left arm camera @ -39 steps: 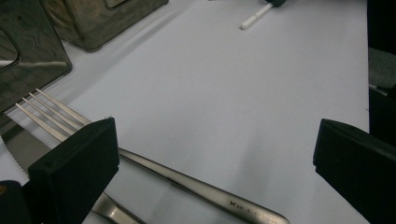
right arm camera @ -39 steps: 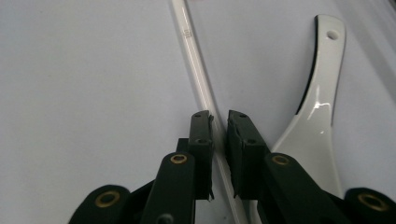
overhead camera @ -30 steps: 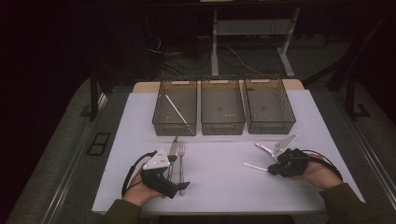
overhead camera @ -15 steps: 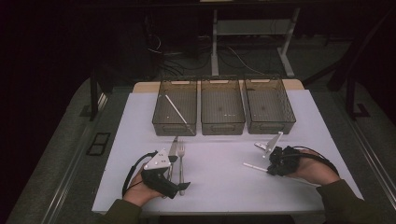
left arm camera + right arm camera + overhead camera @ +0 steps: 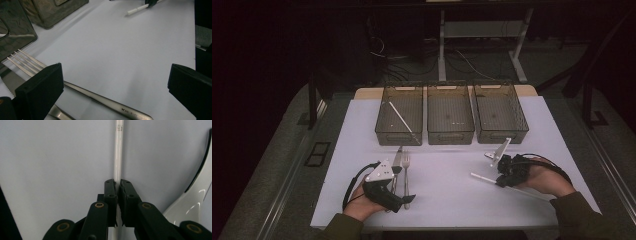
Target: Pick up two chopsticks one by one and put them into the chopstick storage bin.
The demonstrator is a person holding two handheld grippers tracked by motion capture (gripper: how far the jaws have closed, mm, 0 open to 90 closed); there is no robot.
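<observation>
Right gripper (image 5: 118,182) pinches the white chopstick (image 5: 118,155) mid-shaft; lift level so the forward end doesn't dip.

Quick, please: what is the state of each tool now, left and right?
Left tool: open, holding nothing, beside the fork.
Right tool: closed on the white stick.
</observation>
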